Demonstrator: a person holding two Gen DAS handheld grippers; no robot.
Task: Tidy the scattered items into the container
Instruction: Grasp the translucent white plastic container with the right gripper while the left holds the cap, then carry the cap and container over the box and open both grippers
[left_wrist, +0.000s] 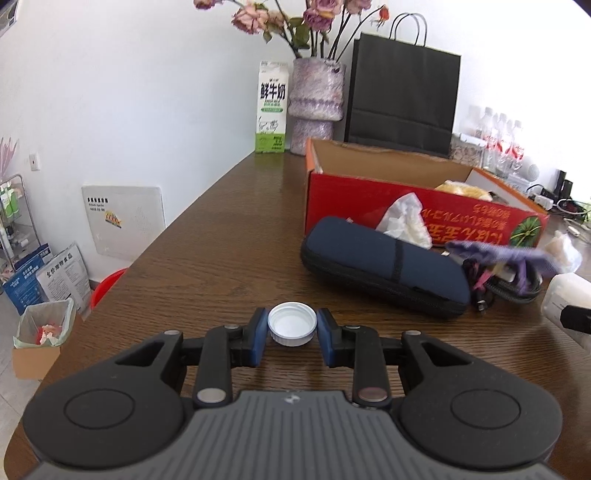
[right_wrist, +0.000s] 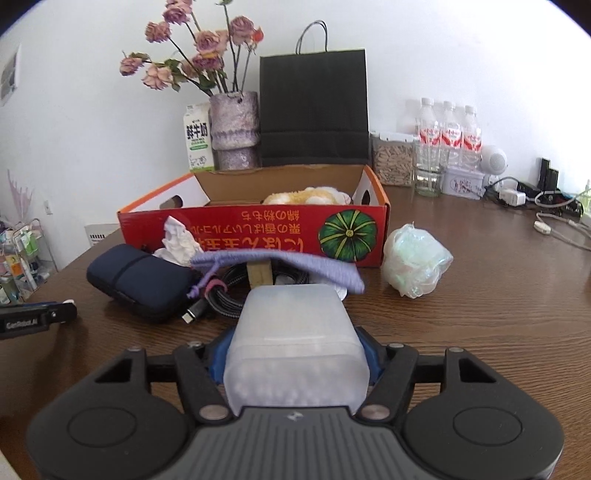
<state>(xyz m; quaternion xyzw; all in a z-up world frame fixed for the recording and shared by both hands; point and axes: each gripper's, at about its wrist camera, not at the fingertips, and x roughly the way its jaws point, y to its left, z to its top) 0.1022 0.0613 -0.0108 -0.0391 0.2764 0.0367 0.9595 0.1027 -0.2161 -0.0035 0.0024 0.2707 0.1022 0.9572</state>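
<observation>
My left gripper (left_wrist: 291, 332) is shut on a white bottle cap (left_wrist: 292, 323) that rests, open side up, on the brown table. My right gripper (right_wrist: 295, 356) is shut on a translucent white plastic box (right_wrist: 295, 332), whose sides the blue pads (right_wrist: 221, 356) press. Ahead stands the red cardboard carton (right_wrist: 258, 225) (left_wrist: 351, 192) with a yellow plush item (right_wrist: 303, 195) inside. In front of it lie a navy zip case (right_wrist: 140, 280) (left_wrist: 384, 266), a crumpled tissue (right_wrist: 179, 240), a purple pouch (right_wrist: 280, 264), a coiled cable (right_wrist: 221, 295) and a bundled plastic bag (right_wrist: 415, 258).
Behind the carton stand a milk carton (right_wrist: 197, 138), a vase of dried roses (right_wrist: 234, 129) and a black paper bag (right_wrist: 314, 110). Water bottles (right_wrist: 448, 133), a jar (right_wrist: 391, 158) and chargers with cords (right_wrist: 546, 206) fill the back right. The table edge (left_wrist: 177, 225) runs along the left.
</observation>
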